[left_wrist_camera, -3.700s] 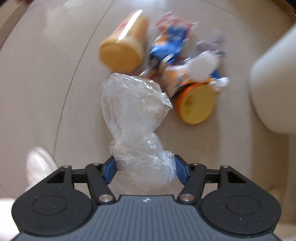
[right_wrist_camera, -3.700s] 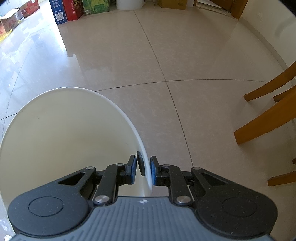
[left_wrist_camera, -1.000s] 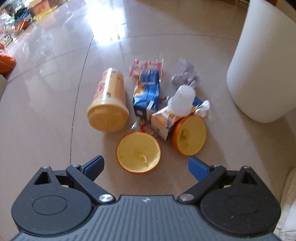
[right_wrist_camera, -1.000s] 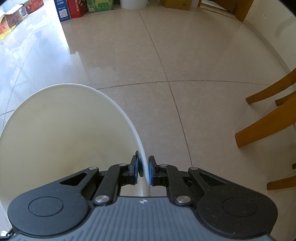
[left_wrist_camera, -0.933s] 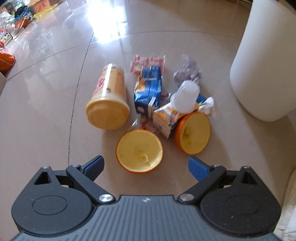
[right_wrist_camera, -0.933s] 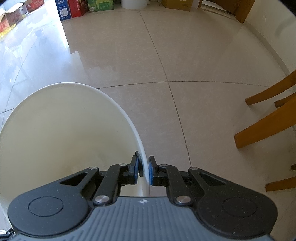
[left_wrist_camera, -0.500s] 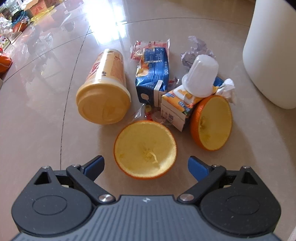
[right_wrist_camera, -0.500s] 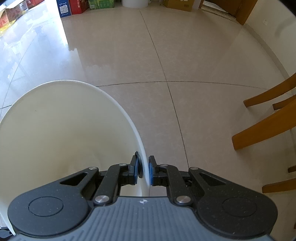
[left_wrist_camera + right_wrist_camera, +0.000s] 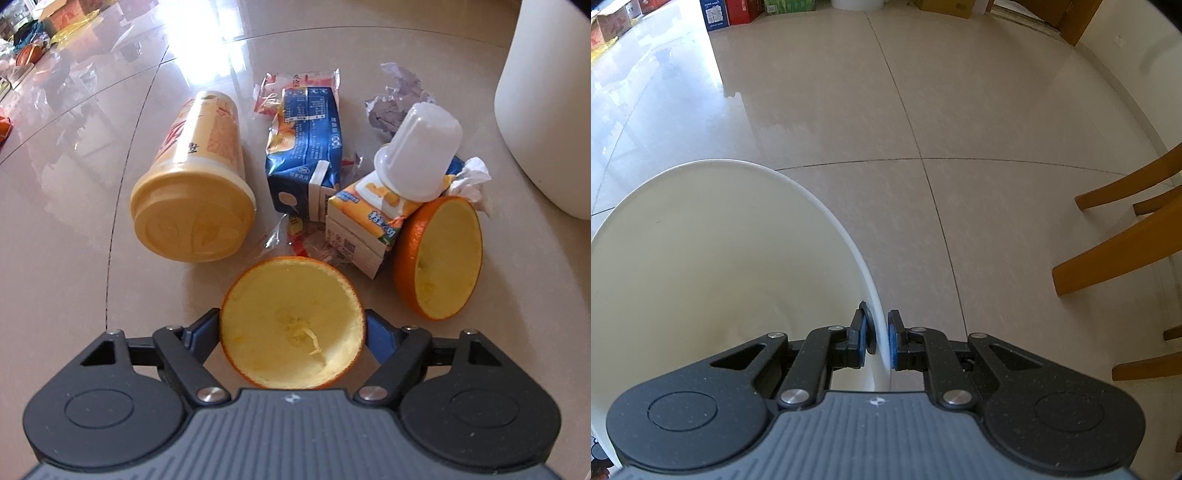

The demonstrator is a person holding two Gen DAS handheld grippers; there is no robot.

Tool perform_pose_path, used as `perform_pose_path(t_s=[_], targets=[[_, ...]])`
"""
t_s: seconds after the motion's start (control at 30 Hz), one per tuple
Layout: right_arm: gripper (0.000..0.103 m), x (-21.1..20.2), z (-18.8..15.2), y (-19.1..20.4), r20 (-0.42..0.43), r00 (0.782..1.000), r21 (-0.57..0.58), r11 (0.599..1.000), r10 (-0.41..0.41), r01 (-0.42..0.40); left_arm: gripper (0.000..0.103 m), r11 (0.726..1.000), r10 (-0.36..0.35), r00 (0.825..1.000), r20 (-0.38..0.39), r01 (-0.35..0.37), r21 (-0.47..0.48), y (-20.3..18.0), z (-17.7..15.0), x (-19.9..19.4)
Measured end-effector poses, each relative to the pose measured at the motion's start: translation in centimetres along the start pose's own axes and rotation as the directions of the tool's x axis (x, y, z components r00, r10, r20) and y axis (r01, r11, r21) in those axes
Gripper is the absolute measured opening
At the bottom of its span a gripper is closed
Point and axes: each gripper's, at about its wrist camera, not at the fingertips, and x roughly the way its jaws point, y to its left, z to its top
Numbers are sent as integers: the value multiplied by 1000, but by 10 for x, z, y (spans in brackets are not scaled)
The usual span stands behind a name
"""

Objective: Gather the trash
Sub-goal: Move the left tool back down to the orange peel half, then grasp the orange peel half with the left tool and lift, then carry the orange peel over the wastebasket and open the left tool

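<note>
Orange peel (image 9: 291,332), a hollow half shell, lies open side up on the floor (image 9: 55,258) between the blue pads of the left hand-held gripper (image 9: 291,338), whose jaws bracket its rim without visibly squeezing. It looks light, springy and easily crushed, so opposite rim edges seem best. The right hand-held gripper (image 9: 877,341) pinches the white bin (image 9: 701,258) wall.

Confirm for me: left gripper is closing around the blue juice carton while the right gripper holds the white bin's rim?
Not the carton. In the left wrist view the left gripper brackets the near orange peel half; the blue juice carton lies farther off. The right gripper does hold the white bin by its rim.
</note>
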Motion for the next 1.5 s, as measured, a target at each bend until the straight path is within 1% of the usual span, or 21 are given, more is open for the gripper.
perform_pose_path(t_s=[0.23,0.4,0.57,0.63,0.7,0.8,0.93,1.03,1.1,1.17,1.27,1.4,1.5], targets=[[15,2,2,3,-10,1000,-1,1000,-18,18,80,1000,3,1000,2,-3,15,-1,2,1],[15,2,2,4,-11,1000,3,1000,-21,21,76,1000,-4,1000,-3,4,19,-1,4,-1],[15,2,2,7,-10,1000,-2,1000,-26,26,75,1000,-16,1000,-7,16,1,5,5,-6],[15,2,1,7,-10,1000,0,1000,-25,25,74,1000,-22,1000,-17,22,0,8,5,-9],[15,2,2,7,-12,1000,5,1000,-24,24,74,1000,-15,999,-29,15,13,8,6,-15],[15,2,3,5,-16,1000,8,1000,-19,19,74,999,-22,999,-43,23,36,9,12,-27],[14,2,5,1,-25,1000,10,1000,-6,6,74,994,-32,996,-78,39,102,7,27,-52],[14,3,8,-6,-42,999,41,999,22,-21,74,987,-70,992,-106,84,138,4,44,-75],[14,4,9,-10,-47,998,53,998,36,-33,74,981,-94,991,-92,108,160,0,57,-96],[14,5,9,-11,-50,998,56,998,40,-37,74,974,-104,992,-69,116,196,-5,70,-118],[14,5,10,-14,-59,997,57,998,41,-38,74,967,-128,991,-42,134,219,-12,90,-147],[13,8,10,-14,-58,997,52,998,41,-38,74,953,-177,984,5,170,251,-24,122,-189],[13,9,10,-9,-51,998,19,999,26,-25,74,939,-198,980,31,181,292,-40,147,-217]])
